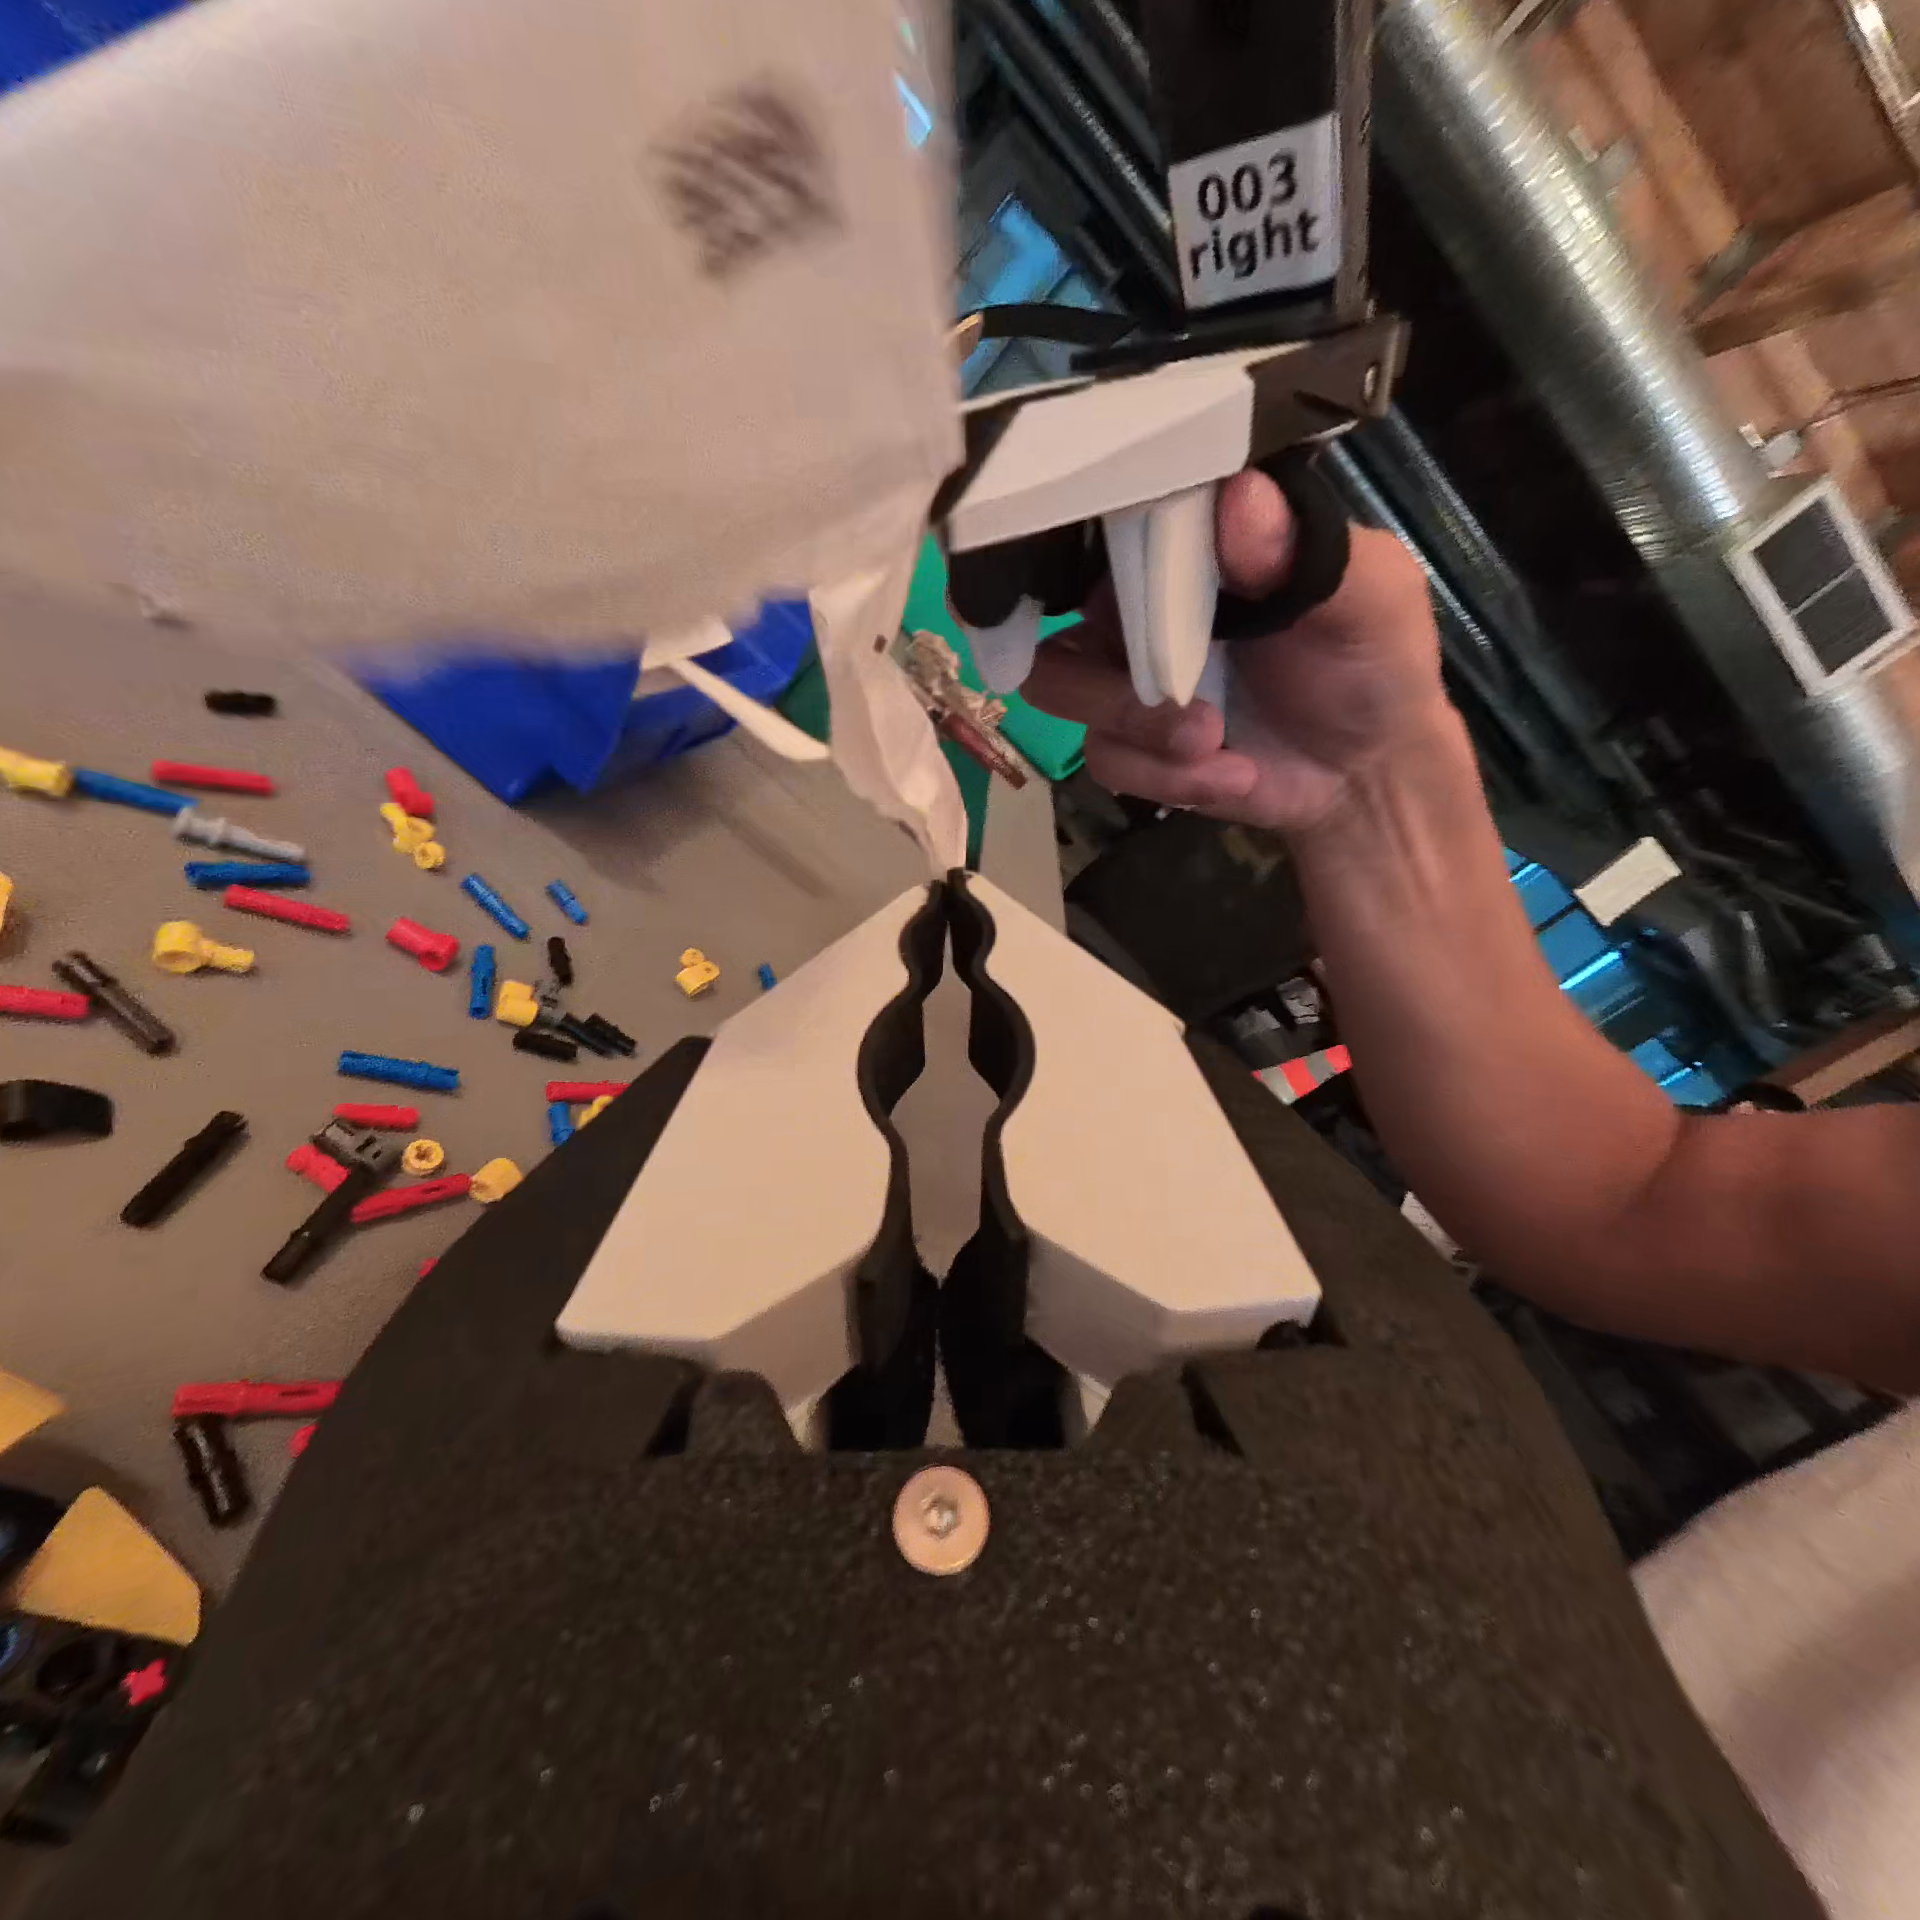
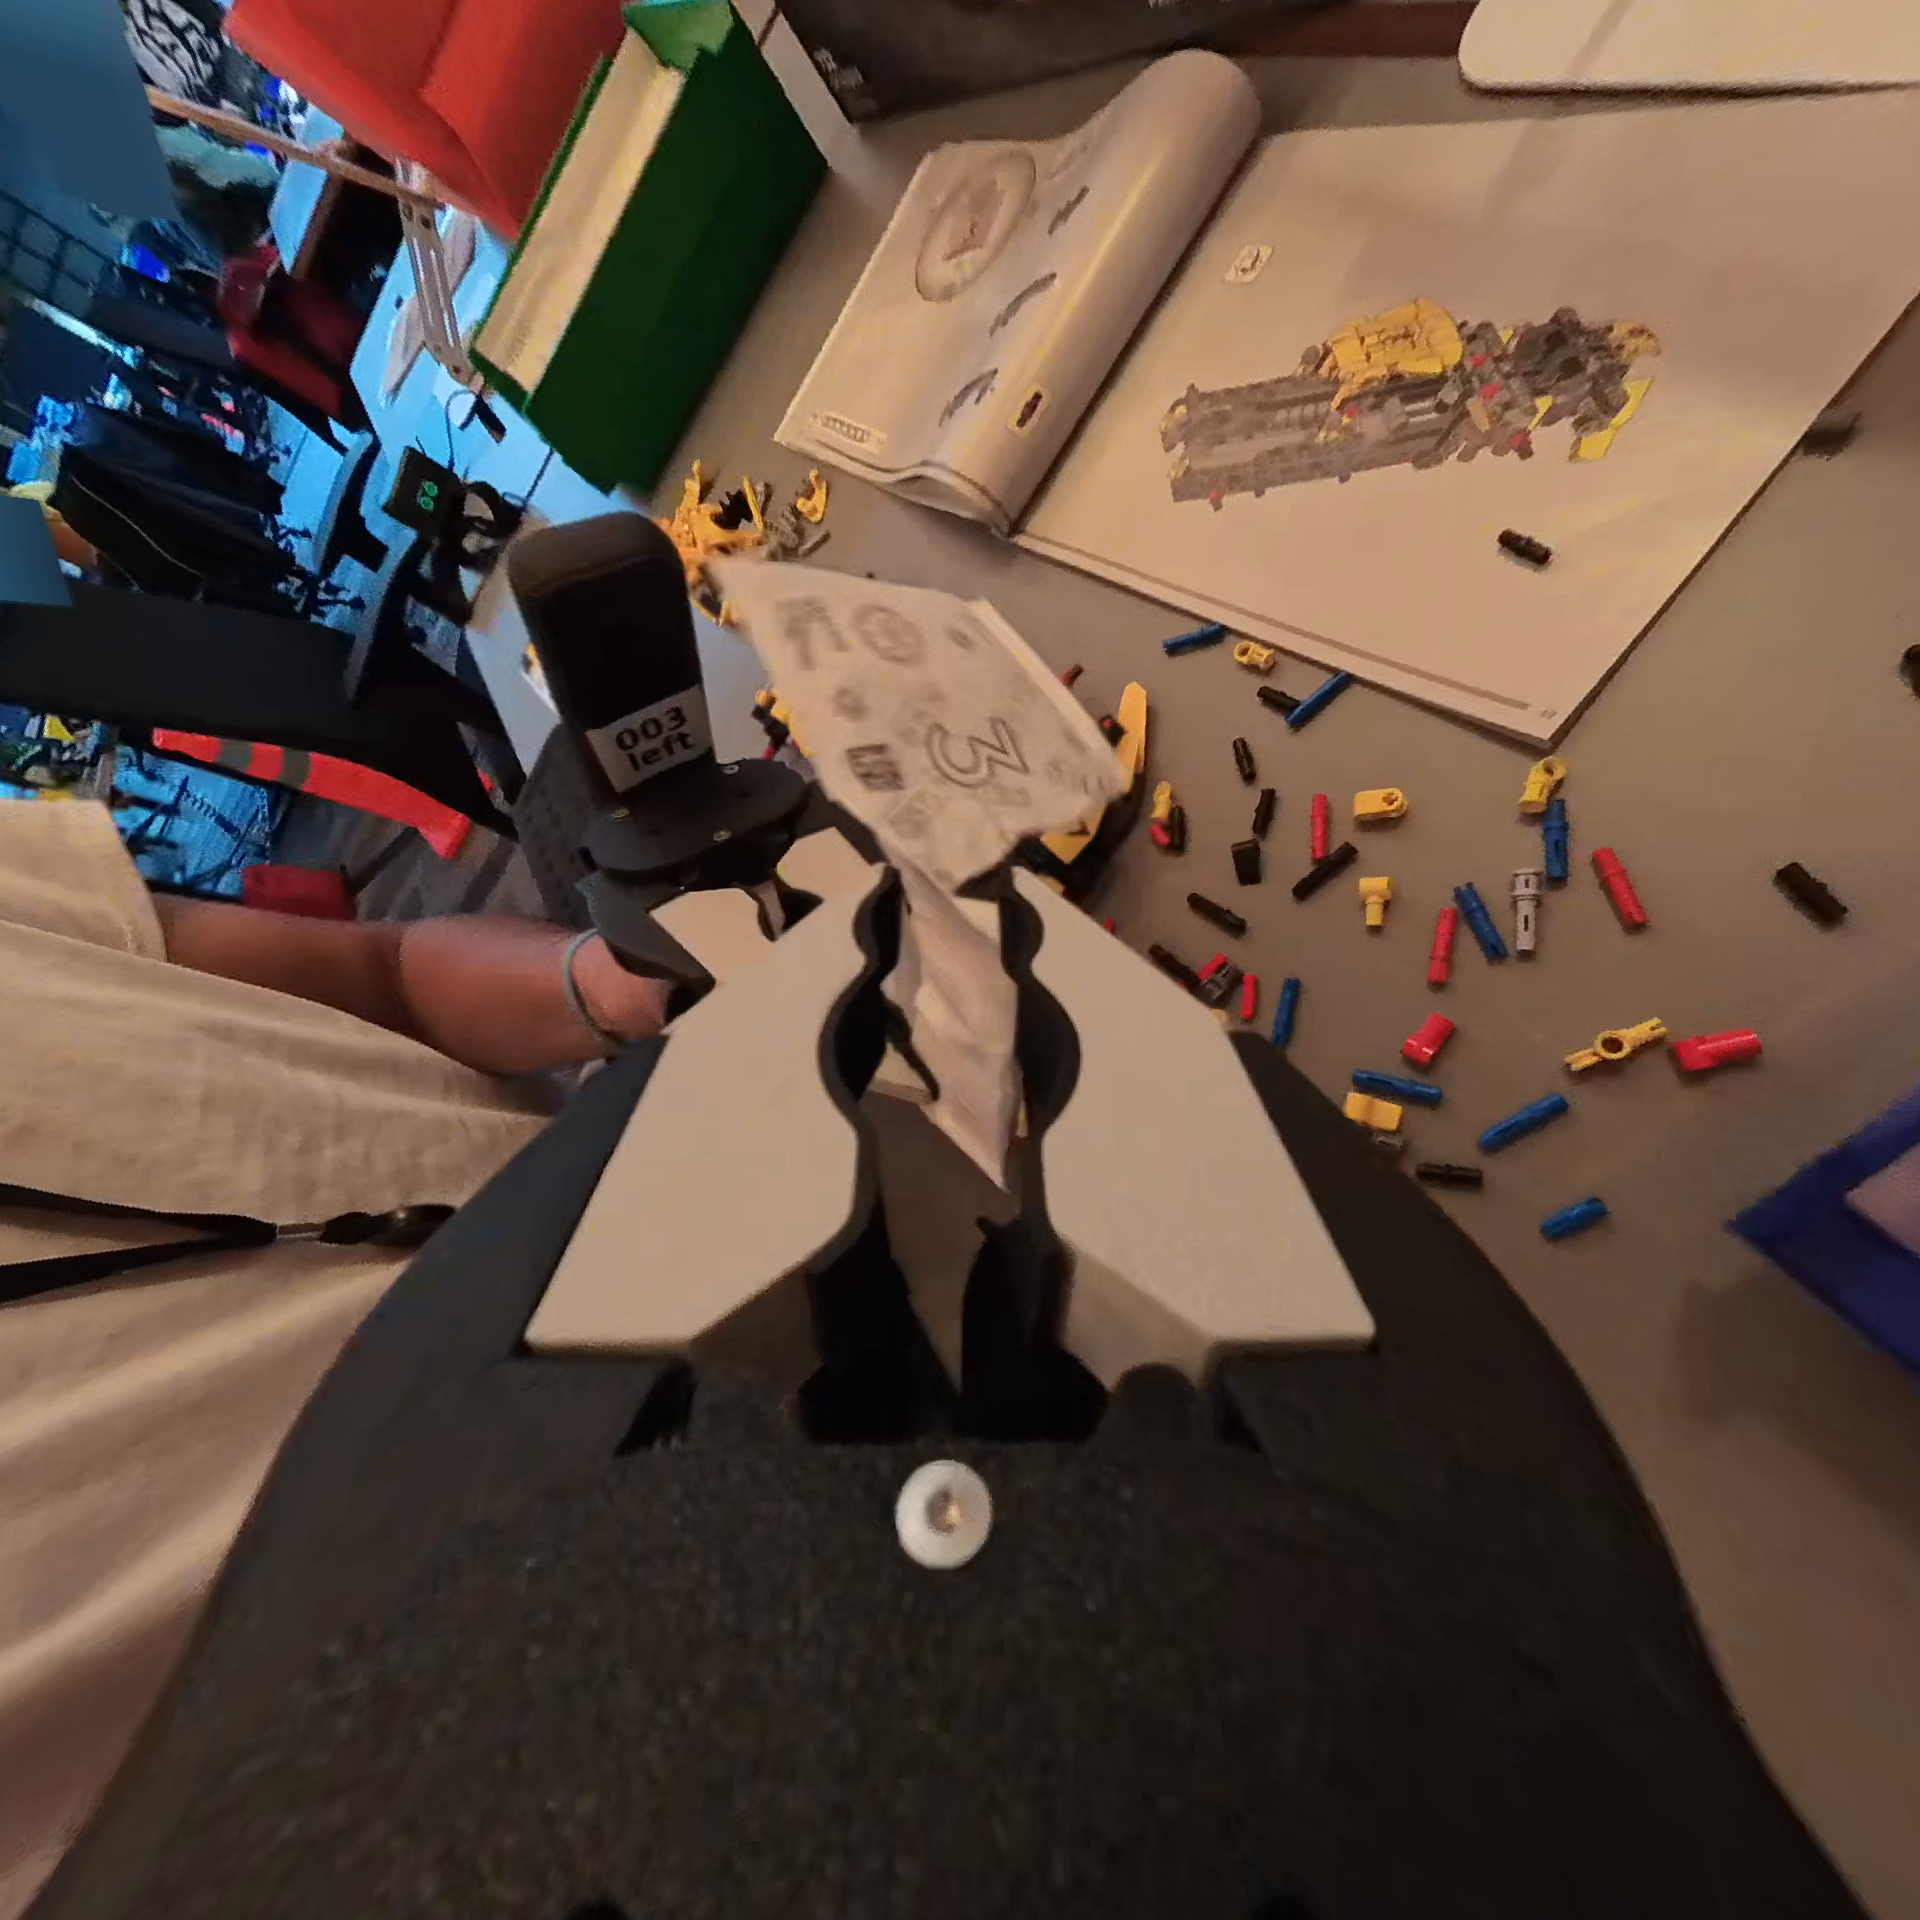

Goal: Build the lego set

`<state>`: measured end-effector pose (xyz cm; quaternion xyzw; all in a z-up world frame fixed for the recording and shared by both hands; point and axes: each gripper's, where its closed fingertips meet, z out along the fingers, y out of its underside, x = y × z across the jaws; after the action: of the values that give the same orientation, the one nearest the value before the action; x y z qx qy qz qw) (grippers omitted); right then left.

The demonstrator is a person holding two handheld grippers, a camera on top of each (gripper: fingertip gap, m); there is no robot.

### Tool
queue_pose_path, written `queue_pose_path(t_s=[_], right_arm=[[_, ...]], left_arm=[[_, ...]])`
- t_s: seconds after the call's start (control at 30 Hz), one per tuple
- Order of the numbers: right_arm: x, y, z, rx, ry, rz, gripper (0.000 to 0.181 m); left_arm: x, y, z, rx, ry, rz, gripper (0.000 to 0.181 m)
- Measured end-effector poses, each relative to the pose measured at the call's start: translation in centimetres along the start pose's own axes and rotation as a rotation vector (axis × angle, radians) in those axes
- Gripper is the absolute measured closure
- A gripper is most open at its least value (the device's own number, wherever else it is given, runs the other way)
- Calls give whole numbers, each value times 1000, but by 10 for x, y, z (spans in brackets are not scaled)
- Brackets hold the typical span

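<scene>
Closest in, the left tongs [image 1: 951, 883] are pressed together at their tips, nipping a corner of the white paper bag [image 1: 416, 312], which billows up and to the left above them, blurred. In the right wrist view the same bag [image 2: 925, 727] is printed with grey marks and hangs in the air above the desk [image 2: 1714, 1455]; its twisted lower end runs down between the right tongs [image 2: 940, 894], which are drawn in around it and pinching it, though a gap shows lower down between the dark pads. So the bag is stretched between the two pairs, held off the desk.

To the left on the grey desk lie scattered loose pins and connectors [image 1: 312, 987] in red, blue, yellow and black, well apart from either pair of tongs. A blue bin [image 1: 582, 717] stands behind them under the bag. On the right a person's hand [image 1: 1278, 686] grips the handle of the right tool. Farther across the desk an open instruction booklet [image 2: 1351, 416] lies flat, showing a picture of a yellow and grey model, with a green box [image 2: 675, 239] beside it.
</scene>
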<state>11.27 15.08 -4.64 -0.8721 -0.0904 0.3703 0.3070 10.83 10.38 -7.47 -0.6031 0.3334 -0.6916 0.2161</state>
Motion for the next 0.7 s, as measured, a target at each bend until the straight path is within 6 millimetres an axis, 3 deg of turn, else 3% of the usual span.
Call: queue_pose_path(t_s=[0.03, 0.1, 0.13, 0.37, 0.43, 0.6, 0.67, 0.7], right_arm=[[0, -3, -8, 39, 6, -18, 153], [-5, -3, -23, 99, -25, -53, 149], [-16, -1, -25, 125, -89, -58, 142], [-77, 33, -26, 78, -883, 344, 137], [-87, 26, -32, 133, -1054, 384, 146], [-103, 16, -43, 209, -1263, 363, 160], [-109, 16, -46, 225, -1314, 344, 181], [-110, 16, -42, 229, -1292, 329, 181]], left_arm=[[4, -3, -2, 15, 23, 9, 181], [14, -12, -7, 42, 72, 47, 181], [19, -16, -10, 55, 100, 59, 181], [64, -25, -23, 73, 389, 69, 181], [72, -25, -25, 79, 444, 45, 181], [89, -33, -34, 147, 619, -84, 181], [92, -37, -37, 171, 655, -114, 181], [92, -38, -38, 178, 663, -124, 181]])
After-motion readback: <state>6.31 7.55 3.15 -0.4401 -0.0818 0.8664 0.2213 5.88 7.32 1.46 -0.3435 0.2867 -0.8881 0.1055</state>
